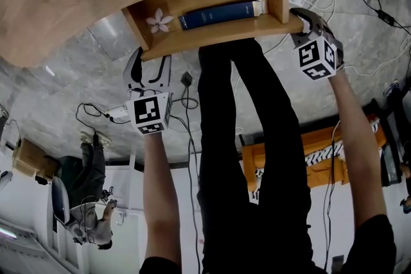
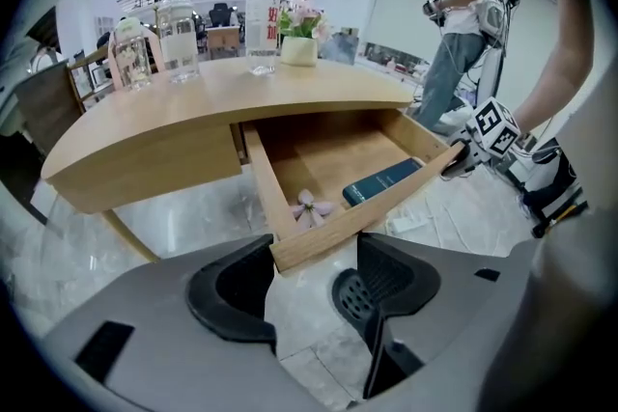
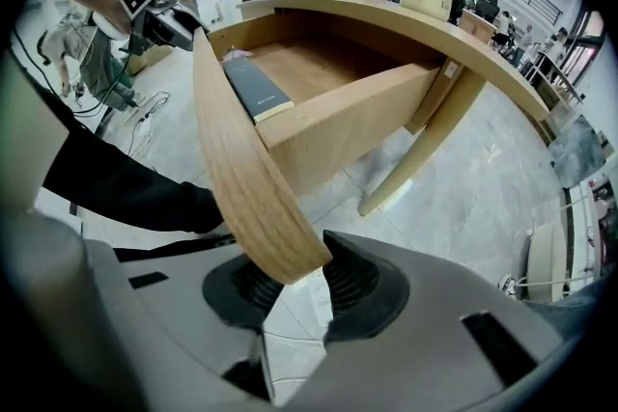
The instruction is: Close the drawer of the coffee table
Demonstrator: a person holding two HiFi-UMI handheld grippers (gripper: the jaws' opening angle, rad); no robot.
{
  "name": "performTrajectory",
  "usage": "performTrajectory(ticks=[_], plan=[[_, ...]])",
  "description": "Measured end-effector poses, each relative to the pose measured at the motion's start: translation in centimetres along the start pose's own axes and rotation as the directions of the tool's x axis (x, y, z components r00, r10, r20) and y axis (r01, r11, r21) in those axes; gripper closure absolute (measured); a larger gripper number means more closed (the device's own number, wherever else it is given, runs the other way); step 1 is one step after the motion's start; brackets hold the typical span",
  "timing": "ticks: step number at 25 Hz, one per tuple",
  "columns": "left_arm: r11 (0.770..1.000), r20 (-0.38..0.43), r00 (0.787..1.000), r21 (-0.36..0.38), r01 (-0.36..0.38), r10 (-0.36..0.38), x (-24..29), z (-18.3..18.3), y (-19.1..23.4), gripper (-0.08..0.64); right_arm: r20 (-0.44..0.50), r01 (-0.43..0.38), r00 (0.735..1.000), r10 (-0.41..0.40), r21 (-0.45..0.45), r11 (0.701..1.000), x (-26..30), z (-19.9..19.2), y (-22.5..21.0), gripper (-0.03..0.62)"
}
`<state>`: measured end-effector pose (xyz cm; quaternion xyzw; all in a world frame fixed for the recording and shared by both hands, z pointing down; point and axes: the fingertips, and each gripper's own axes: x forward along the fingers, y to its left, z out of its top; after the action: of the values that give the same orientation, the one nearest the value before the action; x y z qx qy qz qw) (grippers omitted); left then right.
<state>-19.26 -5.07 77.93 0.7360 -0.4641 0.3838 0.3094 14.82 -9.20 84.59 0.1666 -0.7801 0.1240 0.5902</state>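
1. Right gripper (image 3: pixel 294 289): fingers clenched on the right end of the drawer (image 3: pixel 241 169) front panel.
2. Left gripper (image 2: pixel 304 289): fingers released, straddling the drawer's left front corner, pads not pressing.
3. Drawer pulled well out, only its rear under the tabletop (image 2: pixel 193 125). Curved wooden front, looks stiff and fairly heavy, no give under a pinch. Smooth finish, probably slippery. Best hold: both ends of the front, pushing square to avoid racking.
4. Inside the drawer, just behind the front: dark book (image 2: pixel 383 181) towards the right, pink flower (image 2: pixel 309 206) in the left corner. Both loose, likely to slide on a hard shove.
5. Beyond the drawer, on the tabletop: glass jars (image 2: pixel 177 39) and a flower pot (image 2: pixel 299 48). Fragile, so close gently, no slam.
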Motion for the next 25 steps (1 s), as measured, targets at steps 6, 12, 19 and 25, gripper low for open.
performTrajectory(ticks=[6, 12, 19, 25], plan=[[1.0, 0.039, 0.999, 0.011, -0.016, 0.015, -0.3, 2.0, 0.9, 0.279, 0.029, 0.002, 1.0, -0.003, 0.031, 1.0, -0.7, 1.1, -1.1, 0.494], [0.999, 0.073, 0.997, 0.037, -0.029, 0.026, 1.2, 5.5, 3.3, 0.278, 0.062, 0.039, 0.997, -0.044, 0.081, 0.996, -0.4, 3.2, -4.3, 0.494], [0.999, 0.111, 0.993, 0.02, -0.032, 0.029, 2.2, 6.7, 3.7, 0.278, 0.069, 0.093, 0.993, -0.099, 0.084, 0.992, -0.1, 3.7, -6.1, 0.492], [1.0, 0.122, 0.992, -0.001, -0.027, 0.027, 3.3, 7.7, 4.7, 0.279, 0.062, 0.119, 0.99, -0.125, 0.091, 0.989, 0.7, 4.7, -8.0, 0.492]])
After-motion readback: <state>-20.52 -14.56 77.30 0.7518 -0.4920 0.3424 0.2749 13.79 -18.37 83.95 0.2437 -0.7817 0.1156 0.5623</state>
